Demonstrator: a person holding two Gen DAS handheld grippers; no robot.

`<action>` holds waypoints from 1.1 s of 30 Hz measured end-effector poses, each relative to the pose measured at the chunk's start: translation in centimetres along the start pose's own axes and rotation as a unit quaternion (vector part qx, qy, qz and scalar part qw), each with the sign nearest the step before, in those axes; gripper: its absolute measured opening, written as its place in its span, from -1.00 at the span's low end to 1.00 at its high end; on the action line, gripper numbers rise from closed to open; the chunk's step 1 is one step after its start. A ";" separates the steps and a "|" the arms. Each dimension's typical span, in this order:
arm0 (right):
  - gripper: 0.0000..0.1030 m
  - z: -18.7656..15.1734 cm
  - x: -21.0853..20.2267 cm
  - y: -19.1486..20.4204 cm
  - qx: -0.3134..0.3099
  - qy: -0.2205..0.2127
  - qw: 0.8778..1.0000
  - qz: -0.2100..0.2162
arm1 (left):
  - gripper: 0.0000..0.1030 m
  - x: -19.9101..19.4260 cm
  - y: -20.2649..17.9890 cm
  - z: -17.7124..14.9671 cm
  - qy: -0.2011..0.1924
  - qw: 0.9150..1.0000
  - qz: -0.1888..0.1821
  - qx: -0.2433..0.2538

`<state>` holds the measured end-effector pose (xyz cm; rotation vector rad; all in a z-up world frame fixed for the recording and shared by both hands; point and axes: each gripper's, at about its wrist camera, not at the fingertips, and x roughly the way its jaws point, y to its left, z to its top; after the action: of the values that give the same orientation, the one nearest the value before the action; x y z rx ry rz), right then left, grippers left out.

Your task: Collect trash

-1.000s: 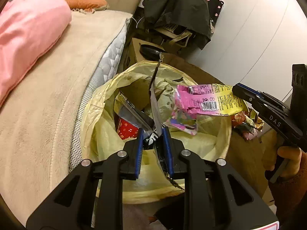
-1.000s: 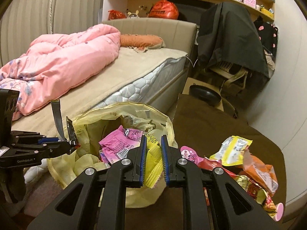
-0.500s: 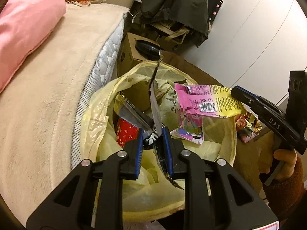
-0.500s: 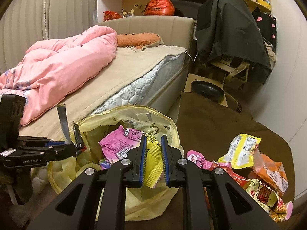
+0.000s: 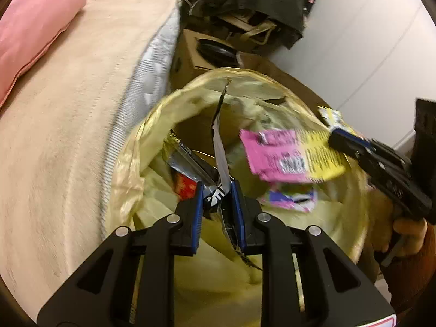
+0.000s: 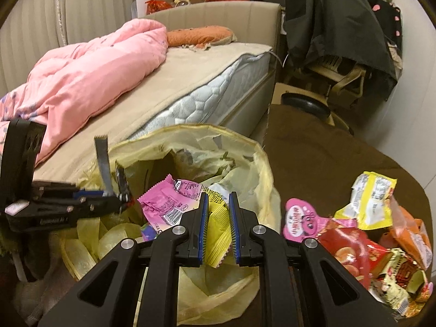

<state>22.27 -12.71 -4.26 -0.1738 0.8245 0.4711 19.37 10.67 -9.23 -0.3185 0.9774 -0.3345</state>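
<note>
A yellow trash bag stands open beside the bed, with wrappers inside. My left gripper is shut on a silver-black torn wrapper at the bag's near rim; it also shows in the right wrist view. My right gripper has its jaws slightly parted around a pink-and-yellow snack wrapper, which hangs over the bag's mouth. In the left wrist view the wrapper sticks out from the right gripper.
Several more snack wrappers lie in a pile on a brown surface right of the bag. A bed with a pink duvet is left. A chair with dark clothes stands behind.
The right gripper's jaws have parted a little around the pink-and-yellow wrapper, which has sunk lower over the bag. The left gripper has moved closer to the bag, still holding the torn wrapper.
</note>
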 end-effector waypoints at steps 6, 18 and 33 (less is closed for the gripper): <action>-0.71 0.1 1.6 0.4 0.003 0.010 1.000 0.008 | -0.62 1.2 0.6 0.8 0.017 1.000 -0.007 0.009; -0.66 -0.4 0.1 -0.7 0.013 0.000 1.000 0.006 | -0.14 -2.7 -0.9 0.9 -0.028 1.000 0.005 0.003; -0.08 -4.6 -9.3 -6.9 0.077 -0.069 0.994 -0.035 | -0.12 -7.4 -8.6 1.4 -0.124 0.989 0.061 0.048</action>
<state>17.06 -23.42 -0.72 -0.0279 0.7141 0.3473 15.55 6.12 0.55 -0.2053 0.7303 -0.2233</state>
